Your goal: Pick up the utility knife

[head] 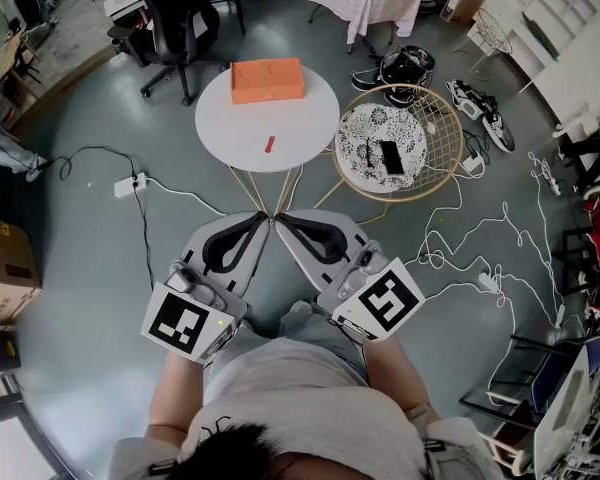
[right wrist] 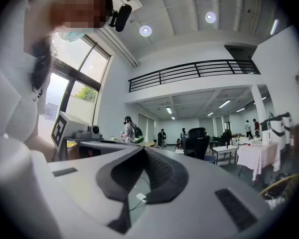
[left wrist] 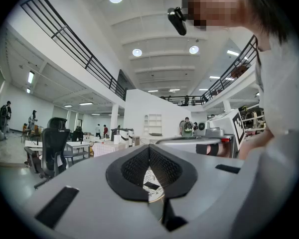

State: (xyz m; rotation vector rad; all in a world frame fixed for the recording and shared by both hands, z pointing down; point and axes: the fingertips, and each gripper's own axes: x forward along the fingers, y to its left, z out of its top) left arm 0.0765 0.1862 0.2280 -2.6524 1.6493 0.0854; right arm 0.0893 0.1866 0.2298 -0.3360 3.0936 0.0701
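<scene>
Utility knife (head: 270,144), small and red, on the round white worktop (head: 230,118), well ahead of me.
I judge it light, stiff and slim, best pinched mid-handle; left hand-held gripper (head: 264,217) and right hand-held gripper (head: 279,219) are pressed together, empty.

We hold the left claw (head: 266,217) and the right claw (head: 278,219), both matt grey plastic shells with black, ribbed, rubbery pads (left wrist: 134,169). The round counter (head: 230,128) is smooth matt white. On it, the utility knife (head: 270,144) looks like red plastic and the box (head: 267,80) like matt orange card. At centre right, the basket table (head: 448,133) is gilt metal wire. The grey floor (head: 100,238) has a dull sheen.
</scene>
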